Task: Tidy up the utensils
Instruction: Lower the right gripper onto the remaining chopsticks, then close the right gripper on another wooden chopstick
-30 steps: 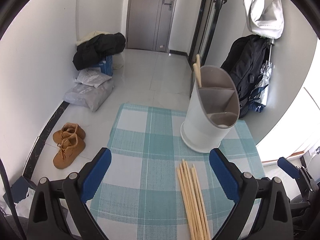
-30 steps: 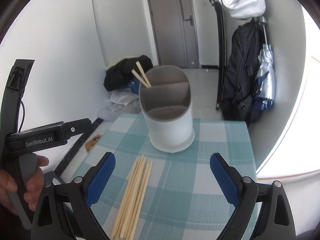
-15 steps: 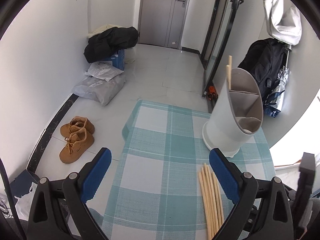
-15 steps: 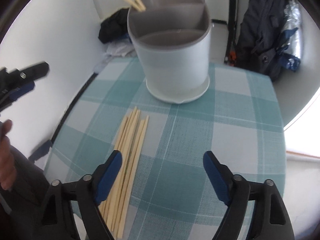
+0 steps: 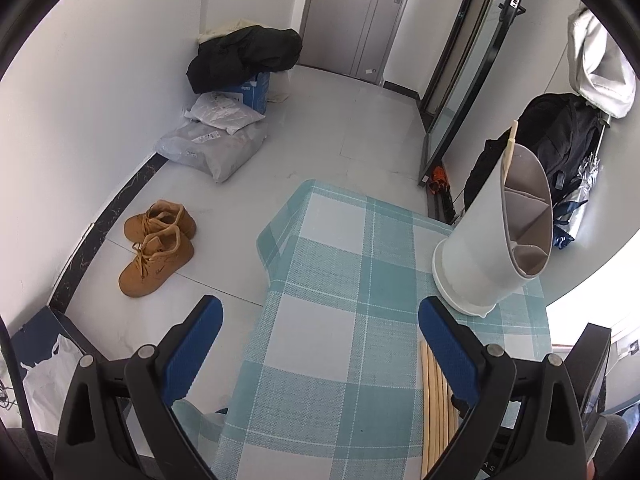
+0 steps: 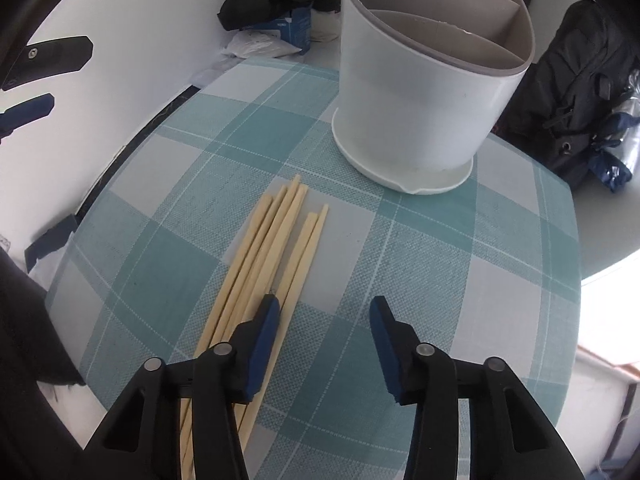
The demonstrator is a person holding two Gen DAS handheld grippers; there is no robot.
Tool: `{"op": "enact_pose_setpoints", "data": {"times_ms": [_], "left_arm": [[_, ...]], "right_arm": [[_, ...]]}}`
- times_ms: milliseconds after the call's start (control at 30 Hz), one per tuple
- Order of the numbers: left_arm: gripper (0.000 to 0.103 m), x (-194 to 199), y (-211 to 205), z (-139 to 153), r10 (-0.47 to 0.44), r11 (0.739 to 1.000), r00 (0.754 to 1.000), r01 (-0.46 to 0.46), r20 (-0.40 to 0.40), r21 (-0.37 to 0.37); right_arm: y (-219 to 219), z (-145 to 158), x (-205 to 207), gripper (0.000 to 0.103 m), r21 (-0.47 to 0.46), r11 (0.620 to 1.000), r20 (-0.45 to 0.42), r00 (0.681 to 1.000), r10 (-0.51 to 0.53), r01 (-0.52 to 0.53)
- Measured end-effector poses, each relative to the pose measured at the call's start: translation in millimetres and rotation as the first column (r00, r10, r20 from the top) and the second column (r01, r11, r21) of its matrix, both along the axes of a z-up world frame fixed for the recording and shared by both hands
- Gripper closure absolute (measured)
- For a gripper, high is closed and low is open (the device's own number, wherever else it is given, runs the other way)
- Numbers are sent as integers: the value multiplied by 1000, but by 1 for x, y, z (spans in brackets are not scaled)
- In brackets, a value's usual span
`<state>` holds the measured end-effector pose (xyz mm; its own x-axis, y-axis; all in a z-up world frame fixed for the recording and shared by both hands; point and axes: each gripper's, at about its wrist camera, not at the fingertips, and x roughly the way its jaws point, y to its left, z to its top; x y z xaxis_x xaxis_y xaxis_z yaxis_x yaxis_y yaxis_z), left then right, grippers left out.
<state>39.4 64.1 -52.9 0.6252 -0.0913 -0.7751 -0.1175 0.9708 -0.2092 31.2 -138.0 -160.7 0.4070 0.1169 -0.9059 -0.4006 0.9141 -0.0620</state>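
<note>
The chopsticks (image 6: 276, 248) lie bundled on the counter (image 6: 440, 264), long axis running from the right gripper (image 6: 322, 312) toward the white holder (image 6: 432, 92). Its closing fingers straddle bare cloth, the left one seemingly over the bundle's right edge, nothing pinched. The left gripper (image 5: 320, 334) hangs wide open and empty, farther off.
</note>
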Motion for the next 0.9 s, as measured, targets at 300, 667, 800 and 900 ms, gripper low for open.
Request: {"op": "enact_pose_setpoints", "data": {"times_ms": [300,667,800,900], "left_arm": [[7,3,6,1,6,1000,1000,-6,-9,-23],[7,4,17,-3,26,998,999,-28,-28,-58],[7,4,17,-2,23,998,999,-25,-30,-64],[7,4,17,-2,18,997,999,-20,-32,-69]], "right_arm": [[-4,-3,12,67,-29,999,-16,1000,-24,24],[4,5,14,69,13,1000,-30,999,-23,24],[5,2,9,70,9,1000,-33,999,-13,14],[7,3,8,70,-10,1000,-34,999,-19,18]]}}
